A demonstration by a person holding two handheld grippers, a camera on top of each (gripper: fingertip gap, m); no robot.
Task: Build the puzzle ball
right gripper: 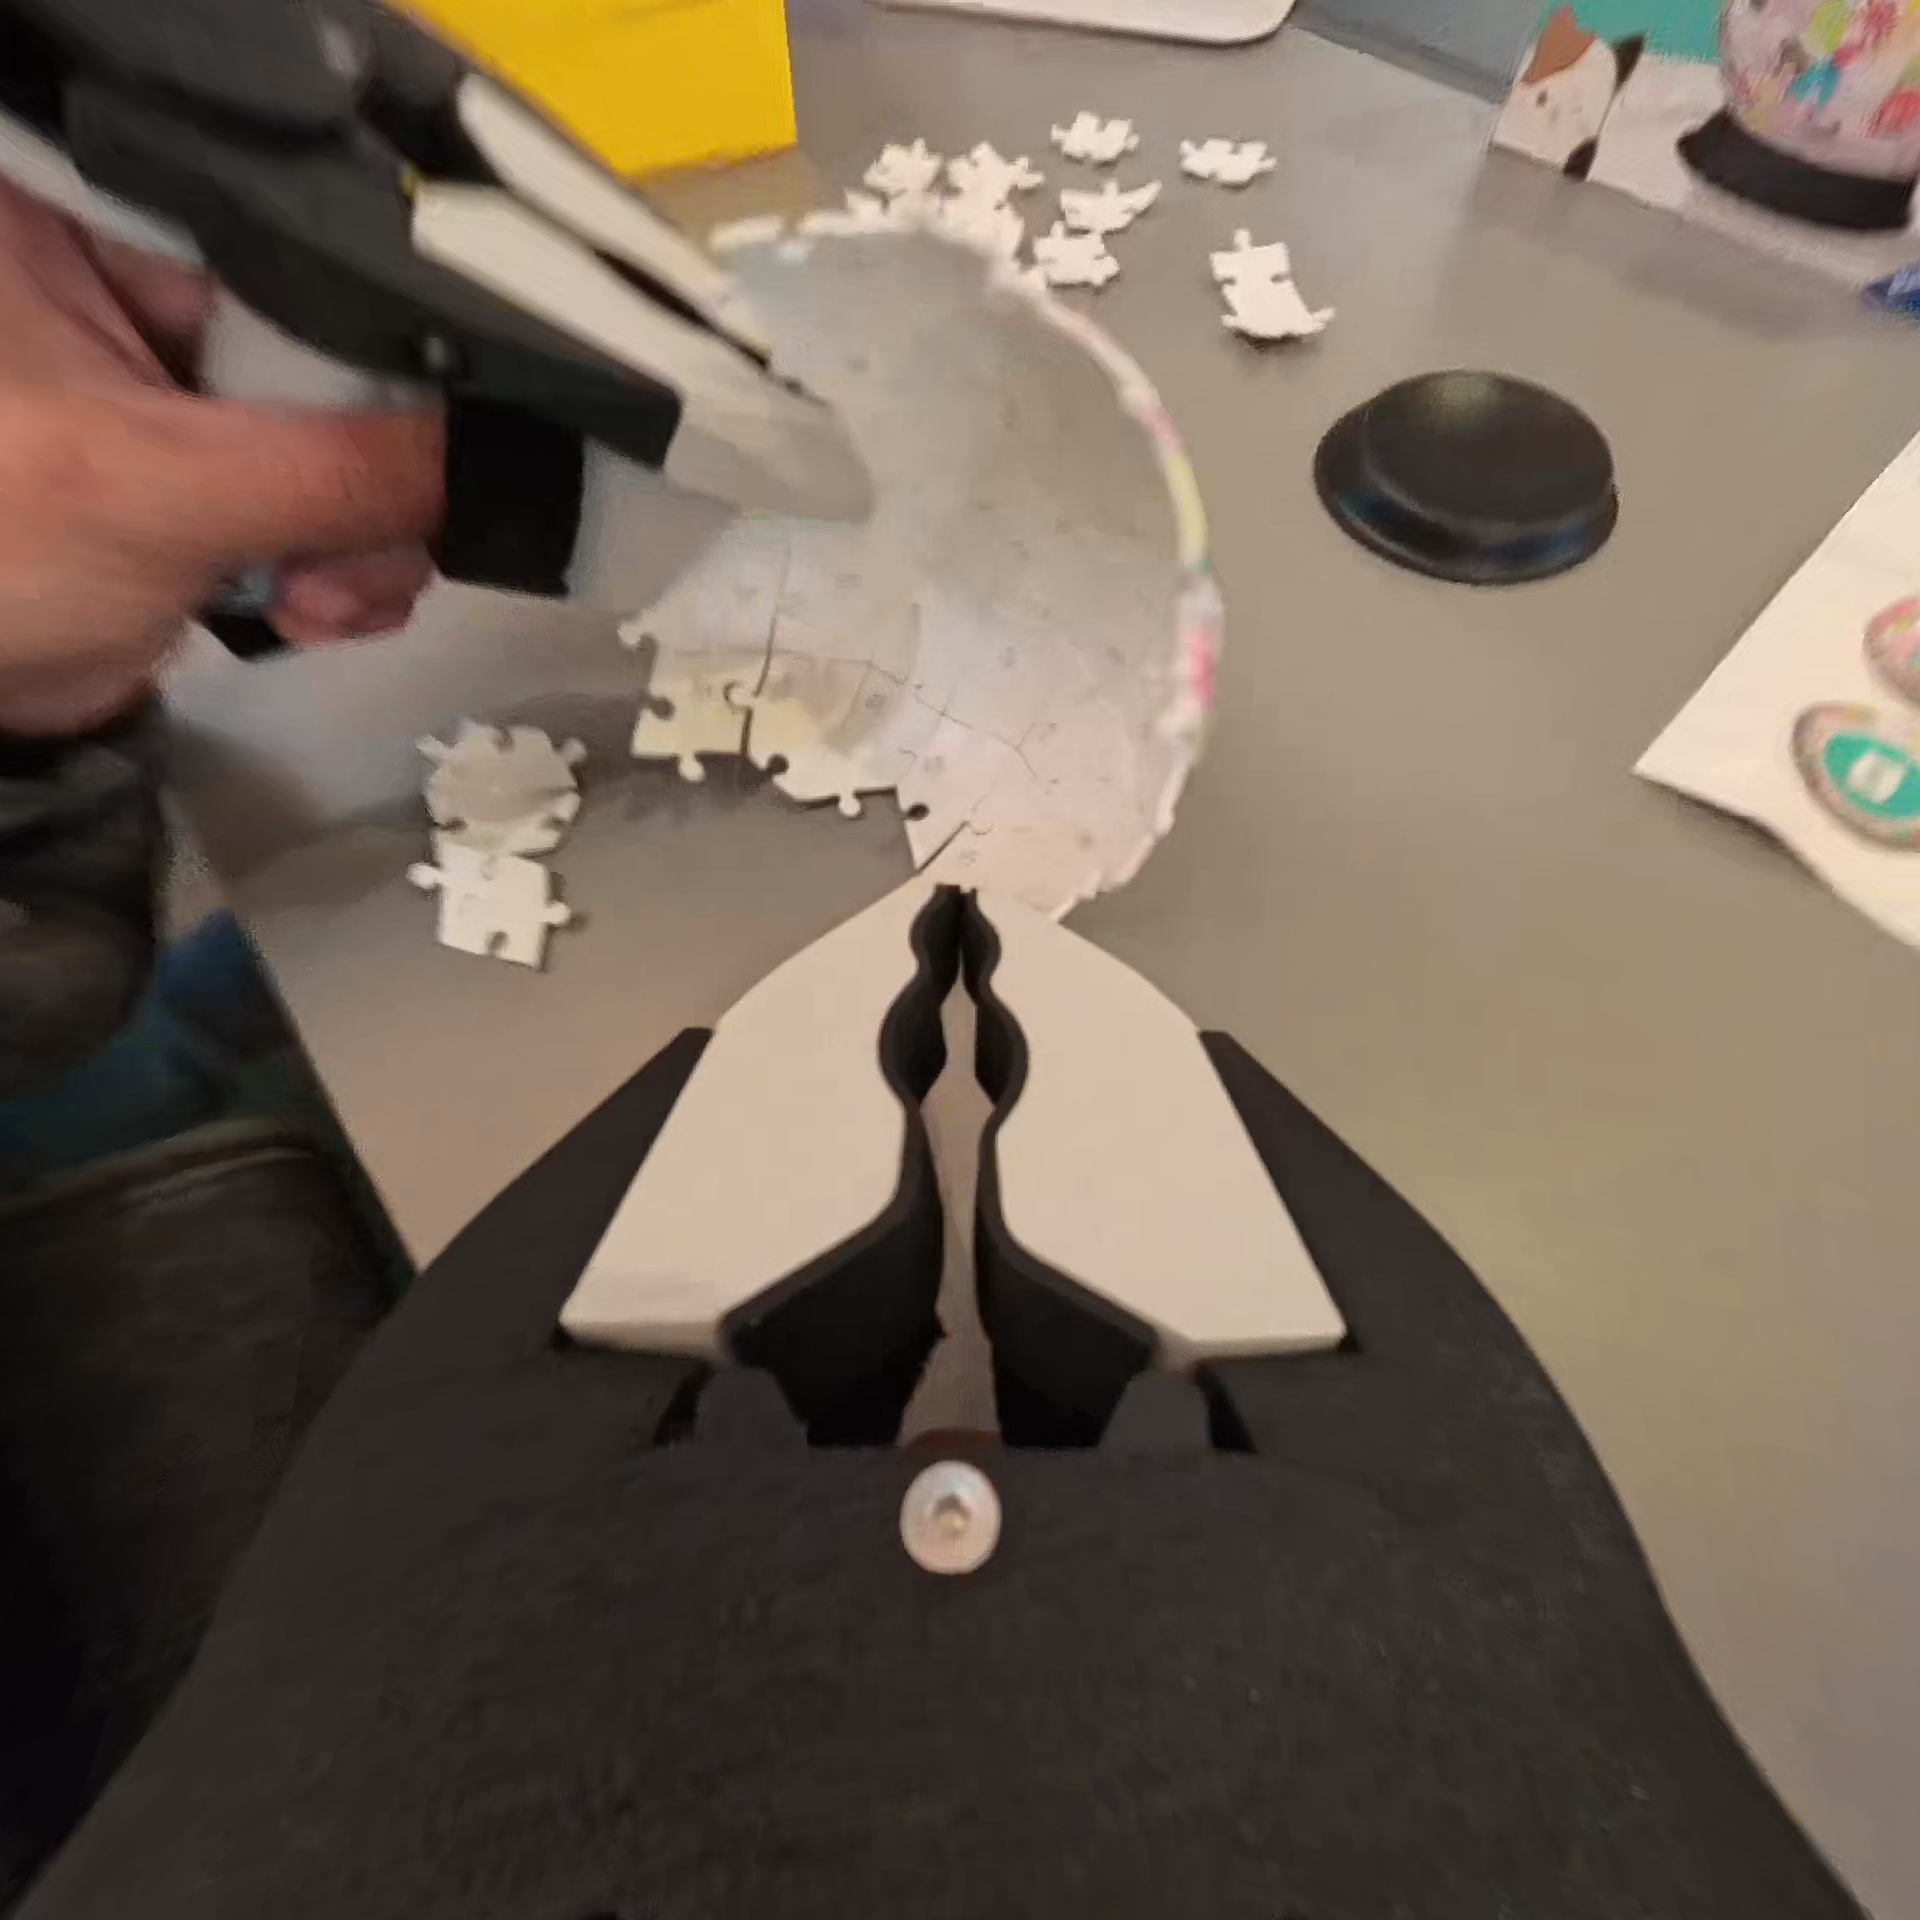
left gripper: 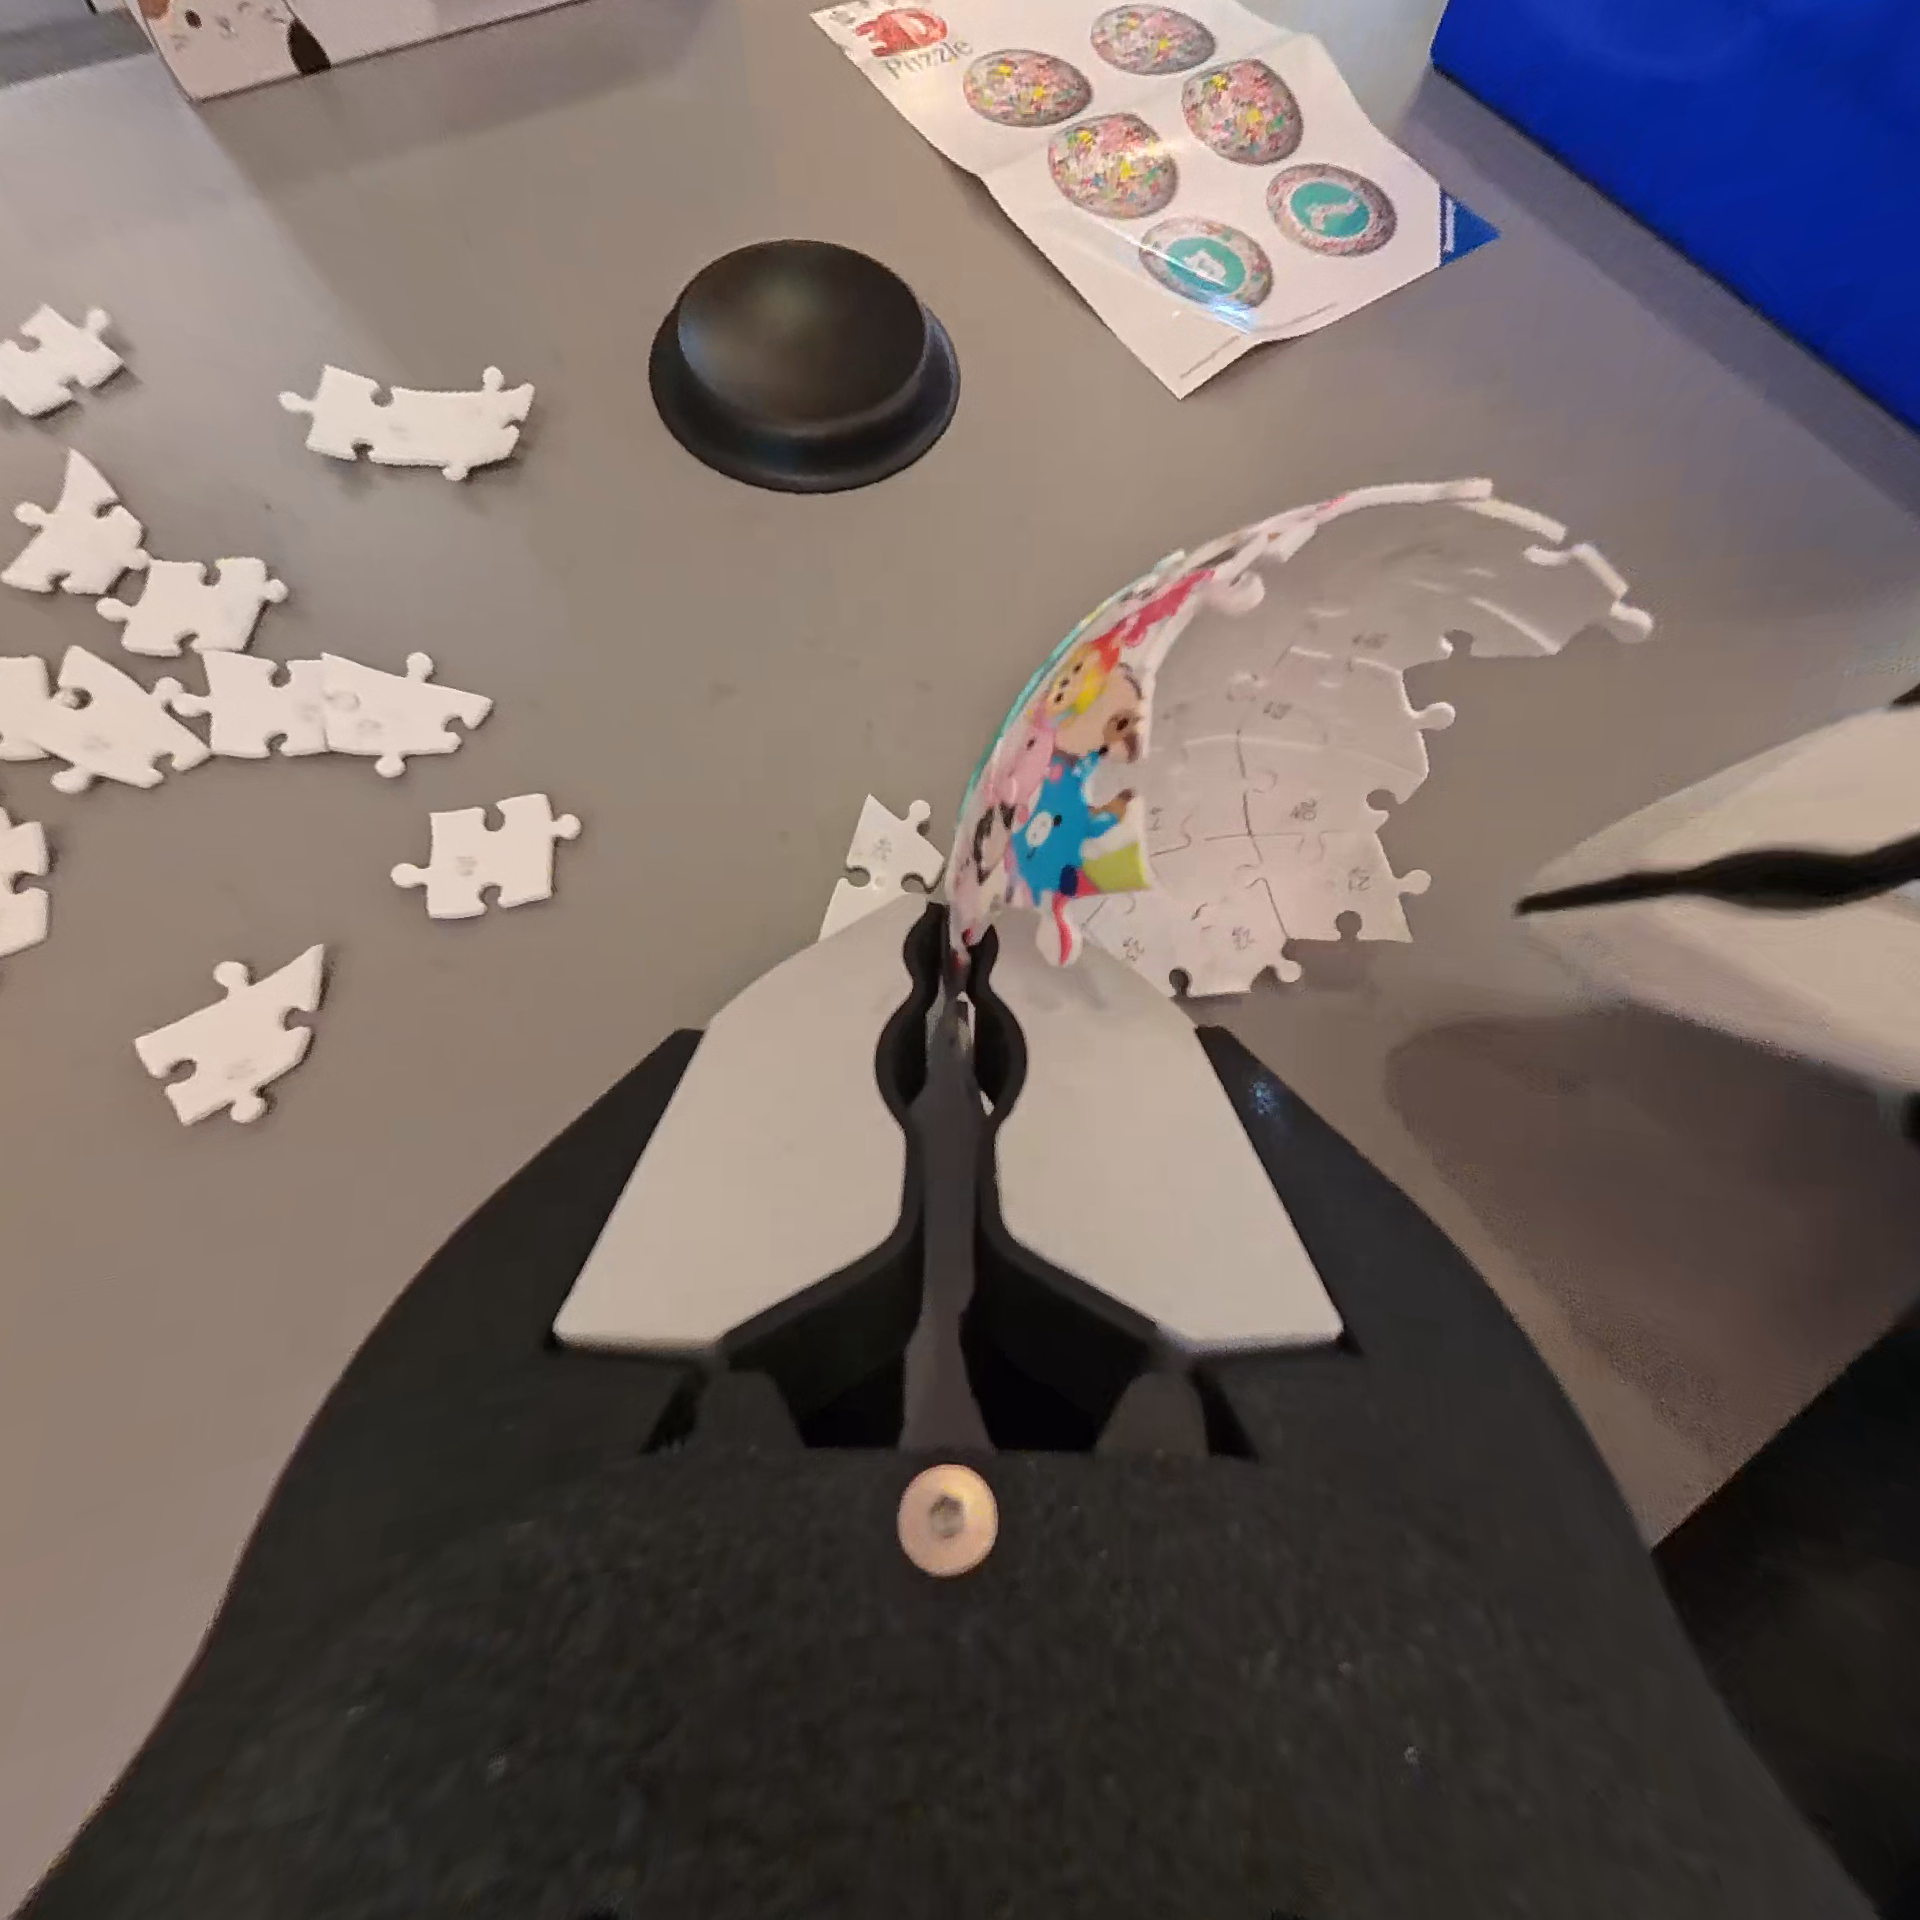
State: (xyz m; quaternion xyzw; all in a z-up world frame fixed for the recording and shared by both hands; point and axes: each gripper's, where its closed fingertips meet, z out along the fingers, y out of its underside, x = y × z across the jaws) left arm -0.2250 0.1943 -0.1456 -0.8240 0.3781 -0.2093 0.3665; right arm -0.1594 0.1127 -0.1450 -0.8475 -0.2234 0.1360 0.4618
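Observation:
The partly built puzzle ball [left gripper: 1299, 748] is a curved shell, colourful outside and white inside. My left gripper [left gripper: 956, 935] is shut on its lower rim and holds it above the grey table. In the right wrist view the shell [right gripper: 987, 582] opens toward the camera, with the left gripper [right gripper: 800, 400] clamped on its upper left rim. My right gripper [right gripper: 958, 904] is shut with nothing visible between its jaws, tips right at the shell's near edge. It also shows at the right of the left wrist view [left gripper: 1527, 906]. Several loose white pieces [left gripper: 270, 717] lie face down at left.
A black round stand [left gripper: 800, 364] sits mid-table, also in the right wrist view [right gripper: 1465, 478]. An instruction sheet [left gripper: 1174, 177], a blue box [left gripper: 1714, 156], the puzzle box [right gripper: 1714, 94] and a yellow box [right gripper: 644, 73] line the far edges. More pieces [right gripper: 499, 831] lie under the shell. A hand [right gripper: 156, 468] holds the left gripper. One gripper's finger ends stand about 11 centimetres off the other's.

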